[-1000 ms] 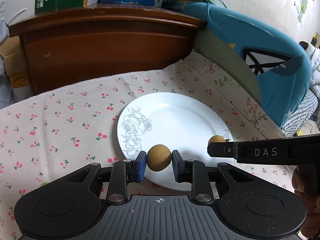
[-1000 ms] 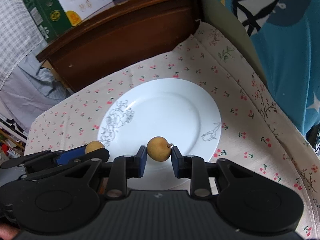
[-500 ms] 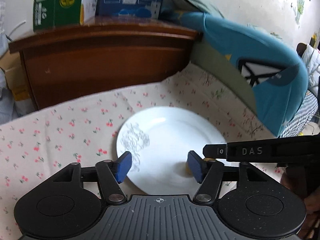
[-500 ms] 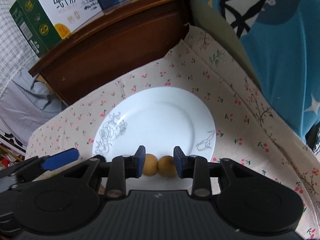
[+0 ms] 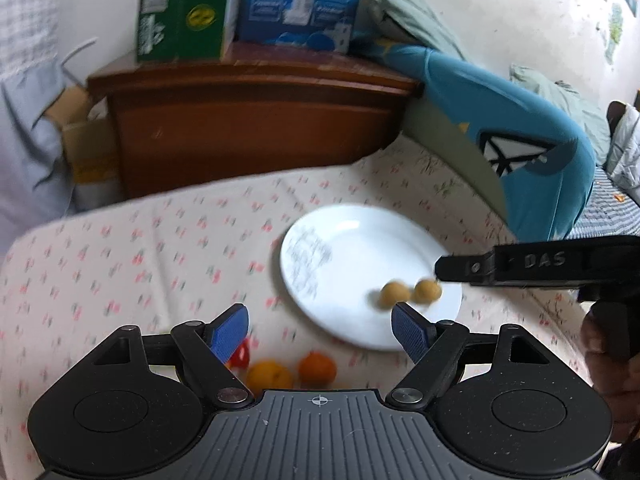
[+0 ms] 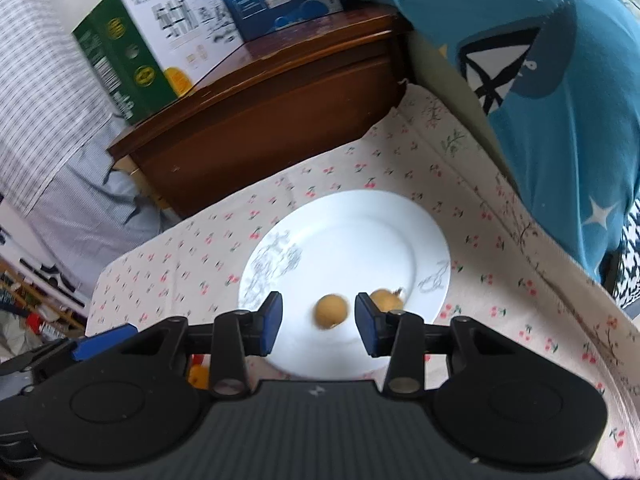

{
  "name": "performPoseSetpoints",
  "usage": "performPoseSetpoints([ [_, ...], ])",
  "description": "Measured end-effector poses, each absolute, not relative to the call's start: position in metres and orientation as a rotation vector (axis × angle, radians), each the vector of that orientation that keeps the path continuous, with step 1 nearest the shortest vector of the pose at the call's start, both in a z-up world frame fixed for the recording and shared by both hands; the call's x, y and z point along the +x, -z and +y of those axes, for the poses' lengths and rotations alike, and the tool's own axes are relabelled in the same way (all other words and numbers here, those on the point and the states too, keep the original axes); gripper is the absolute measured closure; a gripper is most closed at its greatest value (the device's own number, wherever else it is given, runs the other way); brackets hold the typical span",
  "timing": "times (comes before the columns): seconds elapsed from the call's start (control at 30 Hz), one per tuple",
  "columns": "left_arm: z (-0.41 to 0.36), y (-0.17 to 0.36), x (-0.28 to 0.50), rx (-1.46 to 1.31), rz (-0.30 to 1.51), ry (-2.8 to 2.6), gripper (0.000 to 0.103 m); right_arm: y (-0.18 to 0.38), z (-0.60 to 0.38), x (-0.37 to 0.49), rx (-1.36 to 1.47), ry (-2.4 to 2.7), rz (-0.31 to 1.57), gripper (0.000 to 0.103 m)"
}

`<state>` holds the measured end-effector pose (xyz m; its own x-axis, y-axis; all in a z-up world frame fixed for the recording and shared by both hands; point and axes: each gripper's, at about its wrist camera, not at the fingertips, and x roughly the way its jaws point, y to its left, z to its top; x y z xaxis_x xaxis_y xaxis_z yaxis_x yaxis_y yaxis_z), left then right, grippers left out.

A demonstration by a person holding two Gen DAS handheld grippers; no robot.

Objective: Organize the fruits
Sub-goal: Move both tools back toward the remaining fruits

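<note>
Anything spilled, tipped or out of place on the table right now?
Nothing spilled or damaged. Two small tan round fruits lie on the white plate. Two orange fruits and a red item sit off the plate on the cherry-print cloth.

Setting: a lived-in home, most likely a bedroom. Evidence: a dark wooden headboard or cabinet (image 5: 256, 128) against a pale wall; printed cartons stacked on it, one green carton (image 5: 180, 8) and one blue carton (image 5: 300, 0); a blue pillow or cushion (image 5: 520, 148) propped at the side; a cherry-print cloth (image 5: 140, 248) spread over a soft surface; checked and striped fabric (image 6: 44, 88) hanging on the left; a white plate (image 6: 360, 232) with a drawn flower pattern.
</note>
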<state>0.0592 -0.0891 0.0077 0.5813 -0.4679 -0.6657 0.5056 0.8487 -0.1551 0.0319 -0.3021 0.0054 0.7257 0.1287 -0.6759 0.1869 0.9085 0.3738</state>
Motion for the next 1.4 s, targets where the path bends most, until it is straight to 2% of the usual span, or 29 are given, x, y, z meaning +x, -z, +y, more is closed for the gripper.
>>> performPoseSetpoints([
  [0.4, -0.059, 0.015, 0.022, 0.055, 0.837, 0.526, 0.023, 0.012, -0.267, -0.001, 0.407, -0.031, 0.843, 0.061],
  [0.9, -0.072, 0.044, -0.017, 0.155, 0.865, 0.577, 0.023, 0.045, -0.234, -0.009, 0.343, -0.099, 0.957, 0.062],
  [1.2, -0.083, 0.054, -0.024, 0.170, 0.848, 0.621, 0.028, 0.050, -0.232, -0.004, 0.330, -0.110, 0.968, 0.062],
  [1.4, -0.089, 0.060, -0.022, 0.173, 0.831, 0.642, 0.042, 0.052, -0.230, 0.000, 0.318, -0.122, 0.965, 0.066],
])
